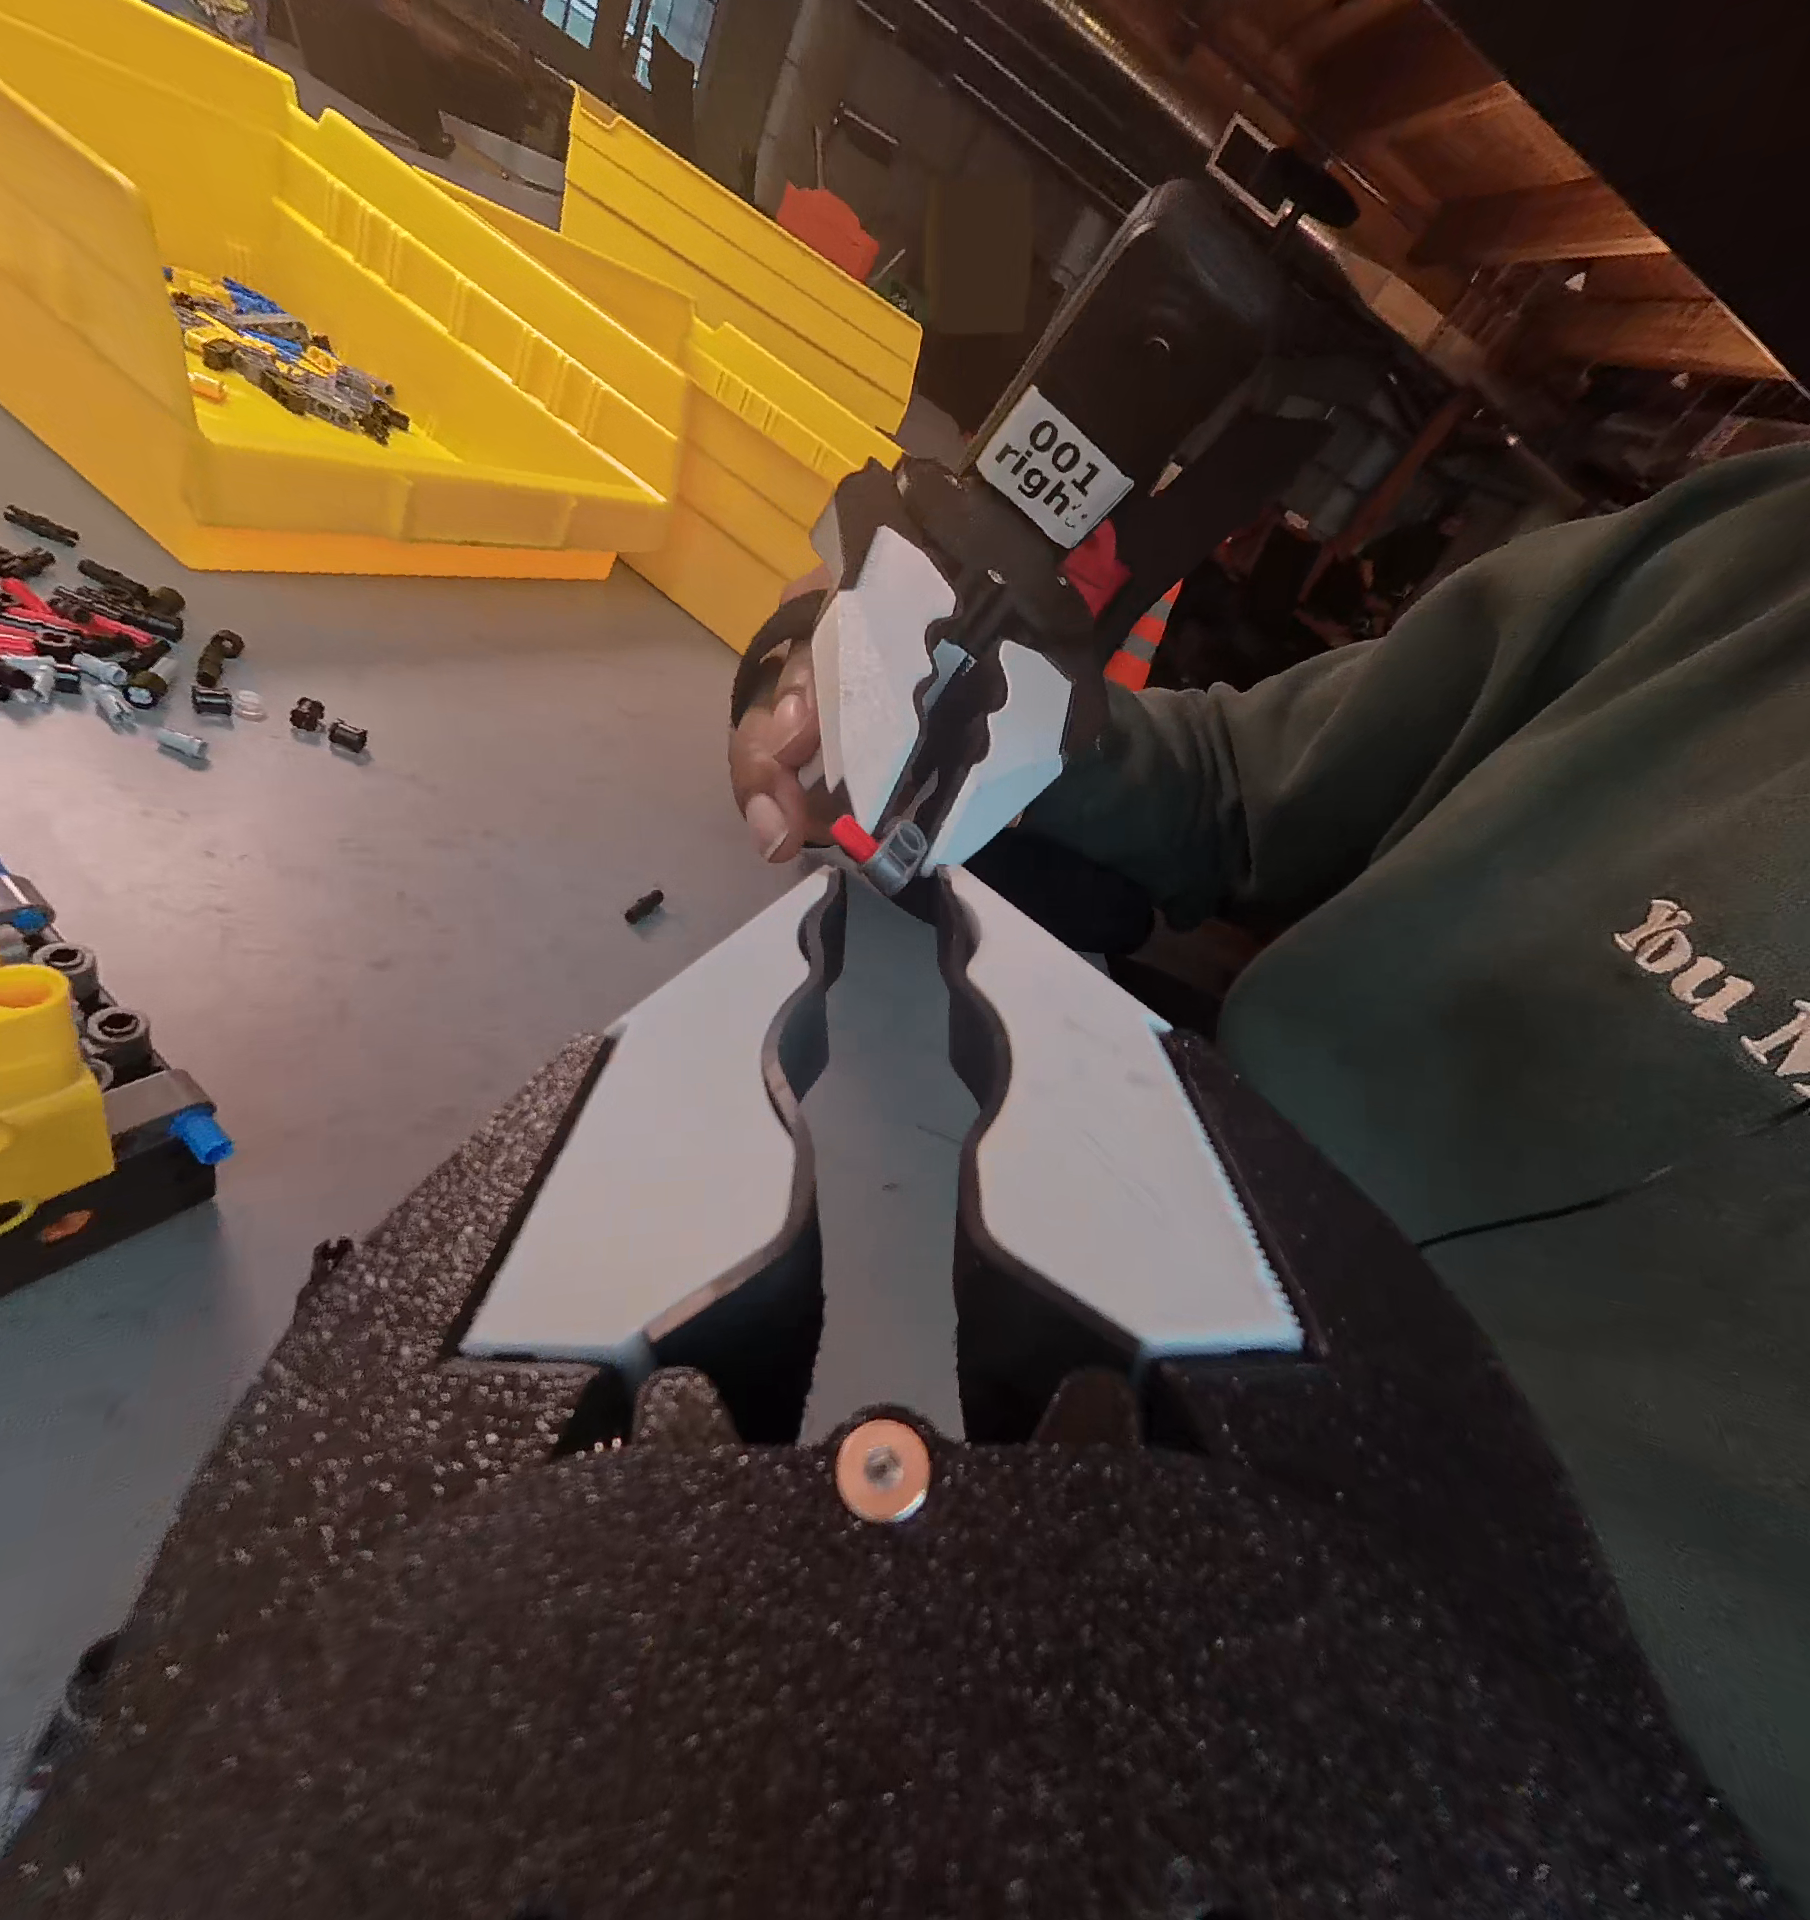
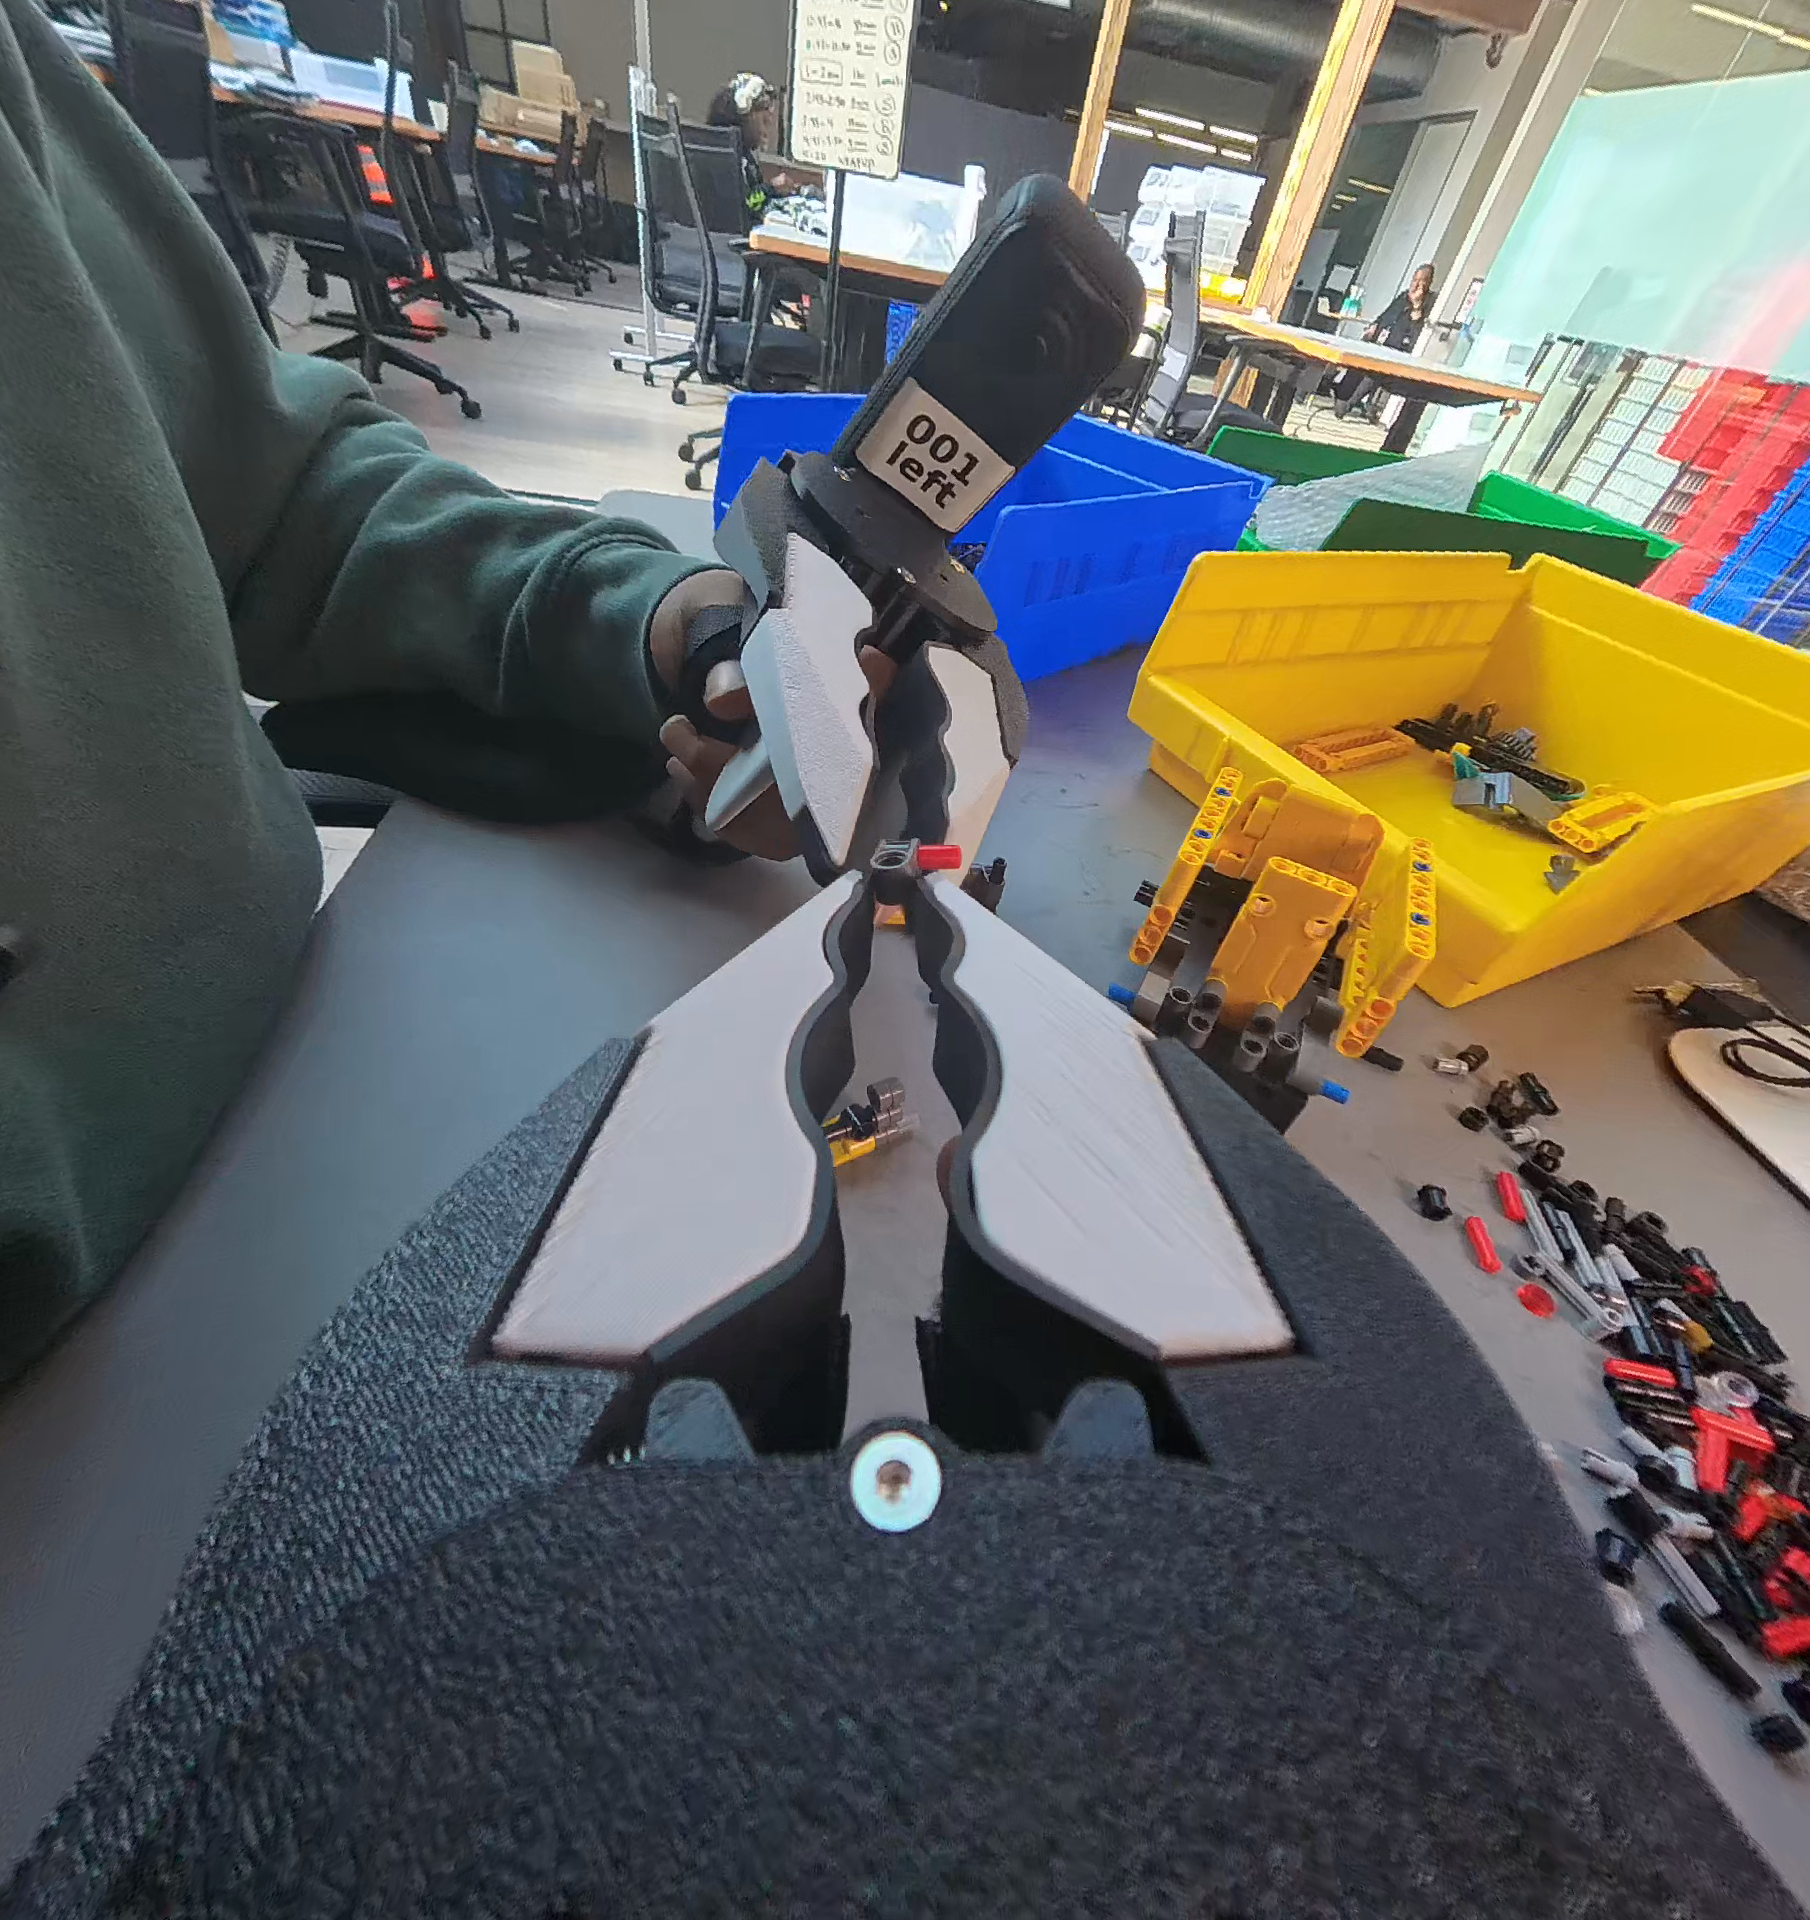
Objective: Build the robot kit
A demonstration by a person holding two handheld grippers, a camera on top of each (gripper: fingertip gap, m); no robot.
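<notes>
right gripper (image 2: 890, 899): jaws pinched on the grey connector (image 2: 893, 860) at the very tips, at 12 o'clock in its own view. The tip hold leaves the piece's ends exposed.
red pin (image 2: 939, 857): sticks out of the connector toward 3 o'clock in the right wrist view, clear of both fingers.
left gripper (image 1: 885, 883): tips just under the connector (image 1: 899, 854), a narrow gap between them. Looks released with nothing held, though contact with the piece can't be ruled out.
pose: both grippers meet tip to tip above the grey table (image 2: 527, 966), so each camera sees the part.
yellow model (image 2: 1285, 925): stands on the table at 2 o'clock, well apart from the tips.
loose pieces (image 2: 1690, 1455): heap at 4 o'clock.
yellow bin (image 2: 1296, 623): behind the model, more parts inside.
small sub-assembly (image 2: 870, 1127): lies on the table beneath the right fingers.
</notes>
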